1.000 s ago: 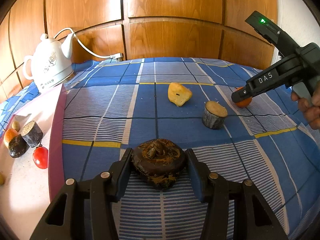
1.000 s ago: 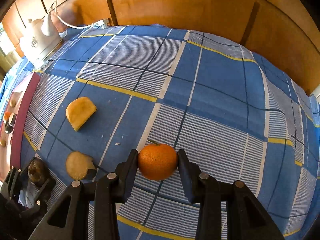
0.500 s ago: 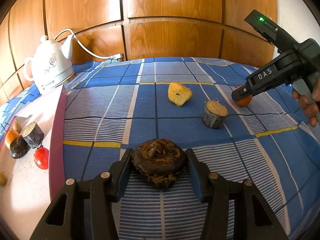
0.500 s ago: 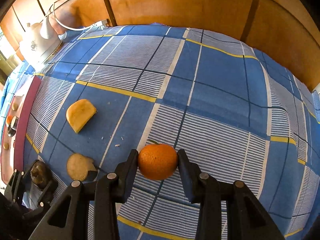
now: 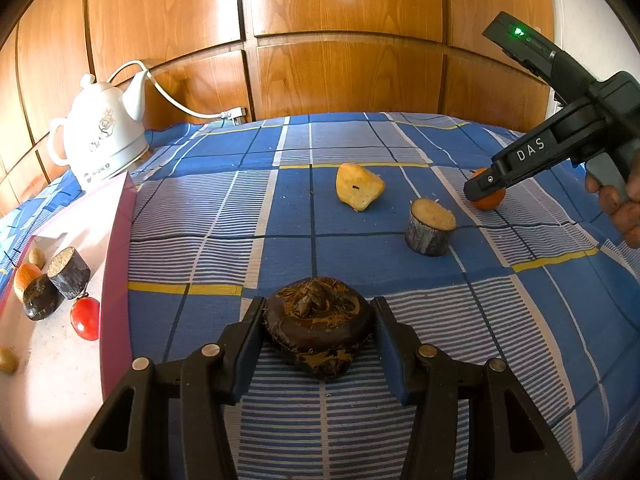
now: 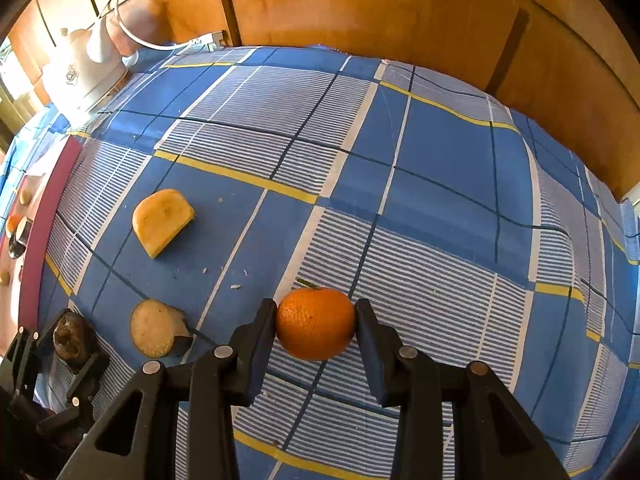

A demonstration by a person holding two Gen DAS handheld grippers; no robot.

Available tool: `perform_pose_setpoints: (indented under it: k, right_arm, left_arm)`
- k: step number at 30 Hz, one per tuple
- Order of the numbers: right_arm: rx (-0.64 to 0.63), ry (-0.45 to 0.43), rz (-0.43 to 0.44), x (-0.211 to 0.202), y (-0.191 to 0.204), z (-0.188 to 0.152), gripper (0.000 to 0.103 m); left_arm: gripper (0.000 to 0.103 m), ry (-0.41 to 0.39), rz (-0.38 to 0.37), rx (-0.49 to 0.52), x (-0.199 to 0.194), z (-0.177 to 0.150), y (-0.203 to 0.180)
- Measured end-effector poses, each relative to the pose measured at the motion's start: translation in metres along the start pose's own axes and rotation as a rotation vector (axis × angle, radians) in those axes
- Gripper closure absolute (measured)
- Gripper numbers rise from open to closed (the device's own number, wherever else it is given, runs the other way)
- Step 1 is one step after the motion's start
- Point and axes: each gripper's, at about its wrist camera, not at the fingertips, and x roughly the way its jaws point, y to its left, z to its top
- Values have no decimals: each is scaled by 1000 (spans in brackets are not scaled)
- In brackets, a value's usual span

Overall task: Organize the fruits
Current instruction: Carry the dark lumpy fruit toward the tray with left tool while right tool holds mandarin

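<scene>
Orange sits between the right gripper fingers, both pads touching its sides, low over the blue checked cloth. Dark brown round fruit is clamped likewise in the left gripper, near edge of cloth. Right gripper slopes down from far right, hand on its handle. Between them: bark-sided stub, yellow chunk. Left: pink tray with small fruits; white kettle far left.
</scene>
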Motion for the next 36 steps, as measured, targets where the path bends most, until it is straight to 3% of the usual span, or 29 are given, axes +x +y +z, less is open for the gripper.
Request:
perform_pose_setpoints:
  k: [17, 20, 25, 32, 36]
  right_arm:
    - [-24, -3, -9, 0, 2, 0, 63]
    - [-32, -10, -16, 0, 3, 0, 63]
    - [-32, -11, -14, -1, 3, -2, 63]
    - [-28, -11, -12, -2, 3, -4, 63]
    - [-29, -11, -13, -2, 3, -4, 63]
  left_arm:
    - [51, 44, 0, -8, 1, 6, 1]
    - [51, 77, -39, -31, -4, 10, 5]
    - [51, 51, -111, -101, -32, 23, 18]
    - [51, -22, -100, -313, -69, 56, 92]
    - [51, -9, -4, -443, -65, 63, 159]
